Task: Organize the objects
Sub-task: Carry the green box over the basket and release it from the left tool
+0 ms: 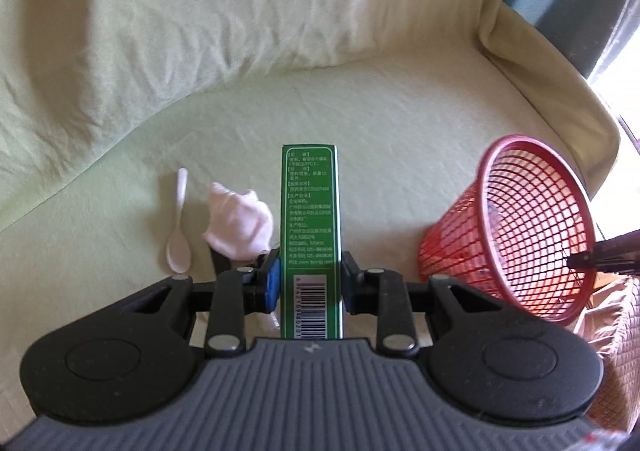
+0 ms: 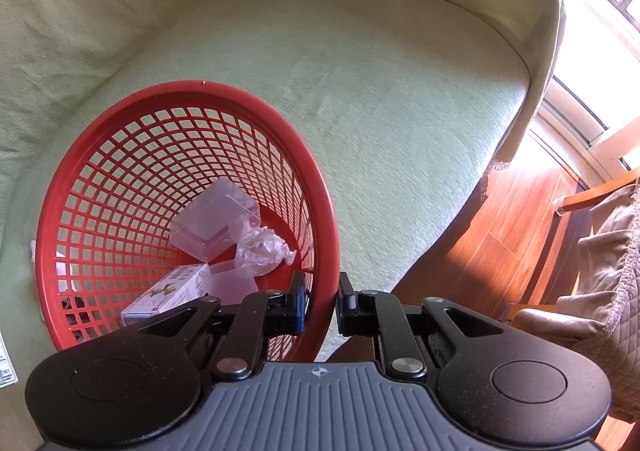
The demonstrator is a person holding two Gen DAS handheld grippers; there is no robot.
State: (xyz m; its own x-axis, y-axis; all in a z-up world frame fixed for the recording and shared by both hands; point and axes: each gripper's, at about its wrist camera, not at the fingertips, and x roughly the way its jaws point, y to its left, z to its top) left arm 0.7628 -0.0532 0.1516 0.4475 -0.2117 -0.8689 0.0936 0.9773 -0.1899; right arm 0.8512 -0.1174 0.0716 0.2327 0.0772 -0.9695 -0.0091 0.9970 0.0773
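A tall green box (image 1: 311,239) with white print and a barcode stands between the left gripper (image 1: 309,283) fingers, which are narrowed and clamp its sides, lifting it above the pale green sofa cover (image 1: 360,111). Left of those fingers lie a white spoon (image 1: 179,227) and crumpled tissue (image 1: 240,225). The right gripper (image 2: 322,305), pointing steeply down, pinches the red mesh basket (image 2: 192,91) rim, tilting it.

Open green-covered sofa seat (image 1: 400,123) ahead; white plastic spoon (image 1: 179,227), crumpled white tissue (image 1: 240,223) left; tilted red mesh basket (image 1: 520,227) blocking right.
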